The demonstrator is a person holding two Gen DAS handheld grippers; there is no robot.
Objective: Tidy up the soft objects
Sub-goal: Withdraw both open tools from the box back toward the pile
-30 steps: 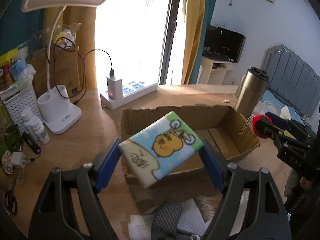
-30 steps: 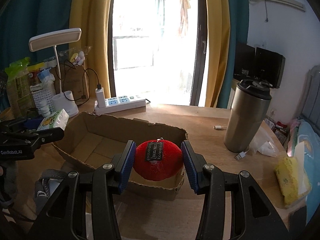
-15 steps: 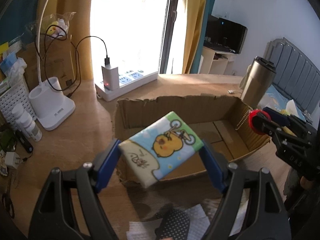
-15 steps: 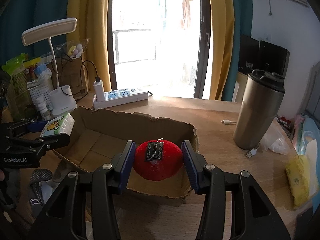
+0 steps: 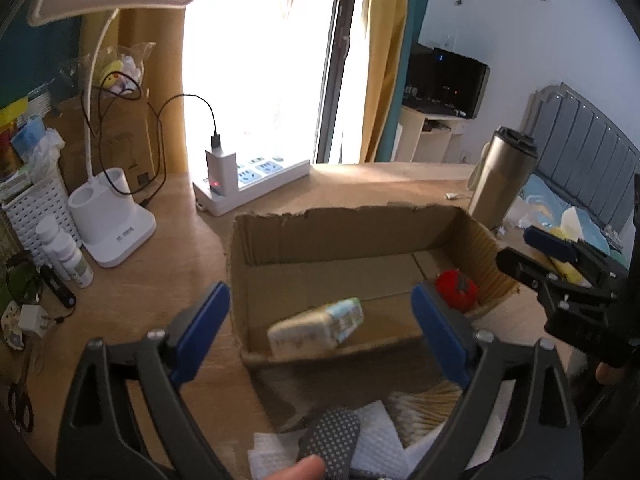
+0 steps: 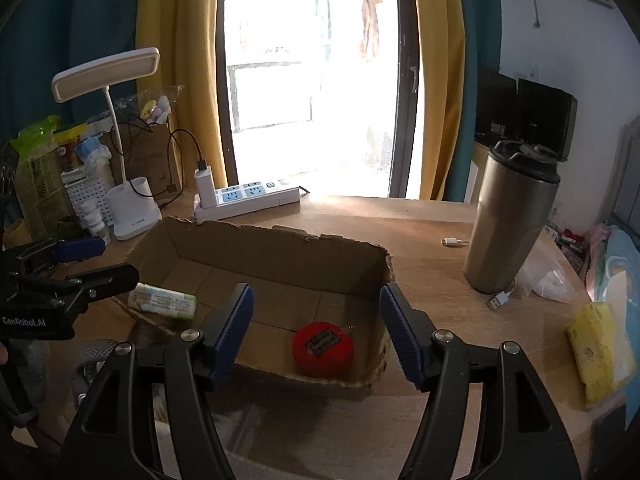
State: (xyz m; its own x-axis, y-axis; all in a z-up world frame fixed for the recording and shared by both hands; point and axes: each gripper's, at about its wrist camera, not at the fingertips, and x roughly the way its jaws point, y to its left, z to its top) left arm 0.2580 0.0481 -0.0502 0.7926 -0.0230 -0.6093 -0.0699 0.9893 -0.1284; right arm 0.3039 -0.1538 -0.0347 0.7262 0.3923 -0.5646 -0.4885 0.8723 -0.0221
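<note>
Cardboard box [image 6: 280,248] holds tissue pack [image 6: 162,301] and red plush [image 6: 322,348].

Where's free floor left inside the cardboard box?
Middle and back of the cardboard box floor are bare, between the tissue pack at one end and the red plush ball in the near corner by the steel tumbler. Both ends are taken.

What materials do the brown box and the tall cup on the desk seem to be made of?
The box looks like matte corrugated cardboard: its rim is torn and fluted. The tall cup looks like brushed steel with a soft sheen, and its lid is probably dark plastic.
</note>
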